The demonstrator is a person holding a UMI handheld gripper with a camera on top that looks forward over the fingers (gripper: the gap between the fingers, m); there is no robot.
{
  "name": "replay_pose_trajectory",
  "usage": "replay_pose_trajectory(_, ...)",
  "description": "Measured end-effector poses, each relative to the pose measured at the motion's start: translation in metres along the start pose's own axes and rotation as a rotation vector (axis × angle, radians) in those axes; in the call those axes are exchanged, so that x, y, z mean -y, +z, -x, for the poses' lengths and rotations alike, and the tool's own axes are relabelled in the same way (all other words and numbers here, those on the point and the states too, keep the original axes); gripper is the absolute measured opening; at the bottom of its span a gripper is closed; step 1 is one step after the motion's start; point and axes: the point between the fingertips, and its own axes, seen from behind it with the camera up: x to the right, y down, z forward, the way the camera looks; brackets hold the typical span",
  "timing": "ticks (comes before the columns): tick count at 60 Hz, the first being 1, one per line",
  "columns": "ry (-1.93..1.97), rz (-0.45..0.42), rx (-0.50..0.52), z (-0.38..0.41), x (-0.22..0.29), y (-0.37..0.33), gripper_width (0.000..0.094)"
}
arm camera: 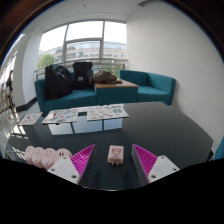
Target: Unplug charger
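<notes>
A small white and pink charger (115, 153) lies on the dark glossy table (150, 125). Its two metal prongs point back toward me, and no socket or cable shows. My gripper (114, 159) is open. The charger sits between the magenta pads, with a clear gap to the left fingertip (83, 157) and to the right fingertip (146, 158). Neither finger touches it.
A pink and white object (45, 155) lies on the table just left of the left finger. Printed sheets (88, 114) lie further back on the table. Beyond are a teal sofa (150, 88) with dark bags (62, 80), a wooden coffee table (116, 86) and large windows.
</notes>
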Motion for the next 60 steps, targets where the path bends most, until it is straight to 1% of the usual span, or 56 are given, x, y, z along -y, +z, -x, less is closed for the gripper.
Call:
replay_pose_trajectory(3, -0.017, -0.017, 0.008, 0.01, 0.007, -0.02, 0.0866)
replay_pose_trajectory(4, -0.02, -0.026, 0.01, 0.014, 0.01, -0.028, 0.0873)
replay_pose_trajectory(7, -0.023, -0.048, 0.019, 0.027, 0.013, -0.054, 0.0851)
replay_pose_trajectory(22, -0.106, -0.074, 0.156, 0.117, -0.004, -0.176, 0.0859)
replay_pose_trajectory(30, -0.11, -0.075, 0.22, 0.153, -0.021, -0.224, 0.0861)
replay_pose_trajectory(39, -0.126, -0.084, 0.261, 0.173, -0.028, -0.267, 0.0857)
replay_pose_trajectory(49, -0.143, -0.095, 0.303, 0.188, -0.031, -0.297, 0.0859)
replay_pose_trajectory(60, -0.151, -0.123, 0.3, 0.19, -0.027, -0.312, 0.0857)
